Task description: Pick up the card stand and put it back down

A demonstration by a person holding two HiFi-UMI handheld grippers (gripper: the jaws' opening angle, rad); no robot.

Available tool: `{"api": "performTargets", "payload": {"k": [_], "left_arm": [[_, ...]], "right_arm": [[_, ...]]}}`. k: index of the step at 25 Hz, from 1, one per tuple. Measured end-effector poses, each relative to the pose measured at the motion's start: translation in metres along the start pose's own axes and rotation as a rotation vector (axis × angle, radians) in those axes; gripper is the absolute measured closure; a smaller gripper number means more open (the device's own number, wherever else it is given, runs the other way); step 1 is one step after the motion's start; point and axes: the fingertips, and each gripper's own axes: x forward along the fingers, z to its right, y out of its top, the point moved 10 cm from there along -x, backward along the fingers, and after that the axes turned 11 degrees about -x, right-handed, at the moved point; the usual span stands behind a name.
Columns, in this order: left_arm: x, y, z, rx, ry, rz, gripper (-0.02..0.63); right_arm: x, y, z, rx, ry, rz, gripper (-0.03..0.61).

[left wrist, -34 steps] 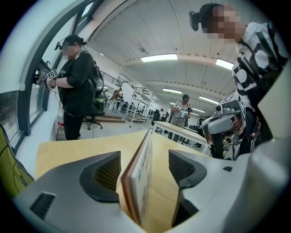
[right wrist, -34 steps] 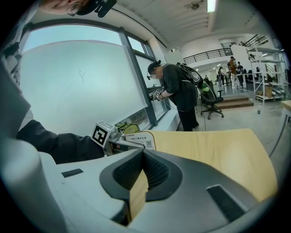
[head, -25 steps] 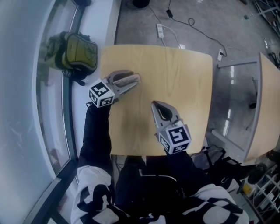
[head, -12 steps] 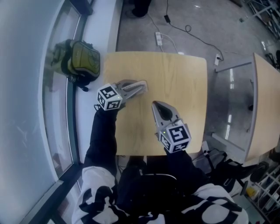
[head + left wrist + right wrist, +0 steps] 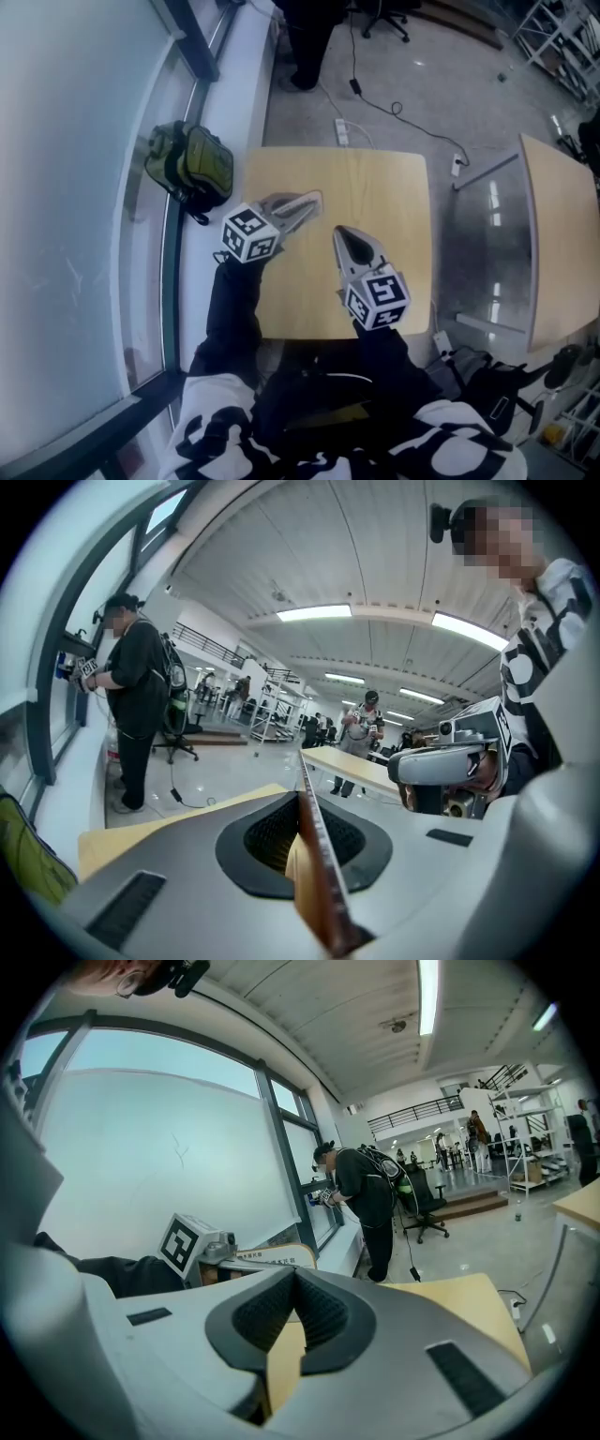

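Clamped between the jaws of the left gripper (image 5: 314,199) is the card stand (image 5: 317,855), a thin, stiff panel with a brown, wood-like edge. It shows edge-on, and its long axis runs straight out along the jaws. In the right gripper view its flat face (image 5: 272,1258) is pale and printed, with a rounded top corner. Just beside it, the right gripper (image 5: 293,1271) has its ribbed black pads closed tip to tip on nothing. The stand appears to hang clear of the table (image 5: 380,187), a smooth, pale wood top with rounded corners. Setting it down should therefore be the left hand's job, straight downward. Farther off, a soft green backpack (image 5: 199,169) sits on the window ledge.
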Motion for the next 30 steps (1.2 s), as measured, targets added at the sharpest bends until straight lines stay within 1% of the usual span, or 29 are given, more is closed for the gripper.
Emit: {"api": "performTargets", "payload": {"k": [4,8,11,14,19,26,30], "left_arm": [[-0.022,0.010,0.033,0.022,0.096,0.033,0.593],[-0.041,0.013,0.065,0.042,0.180,0.052,0.592],[-0.052,0.017,0.088,0.060,0.220,0.070,0.594],[-0.067,0.025,0.110,0.073,0.249,0.129,0.592],[-0.094,0.037,0.131,0.046,0.374,0.242,0.593],[-0.120,0.029,0.154,0.069,0.486,0.306,0.594],[-0.132,0.029,0.170,0.109,0.581,0.367,0.594]], "right_arm": [[-0.012,0.013,-0.013,-0.015,0.004,0.017,0.557],[-0.020,0.032,-0.028,-0.058,0.017,0.050,0.557],[-0.026,0.046,-0.037,-0.091,0.019,0.081,0.557],[-0.034,0.058,-0.045,-0.121,0.014,0.112,0.557],[-0.043,0.073,-0.053,-0.158,-0.001,0.159,0.557],[-0.047,0.074,-0.070,-0.178,-0.023,0.175,0.557],[-0.049,0.079,-0.080,-0.186,-0.027,0.196,0.557]]}}
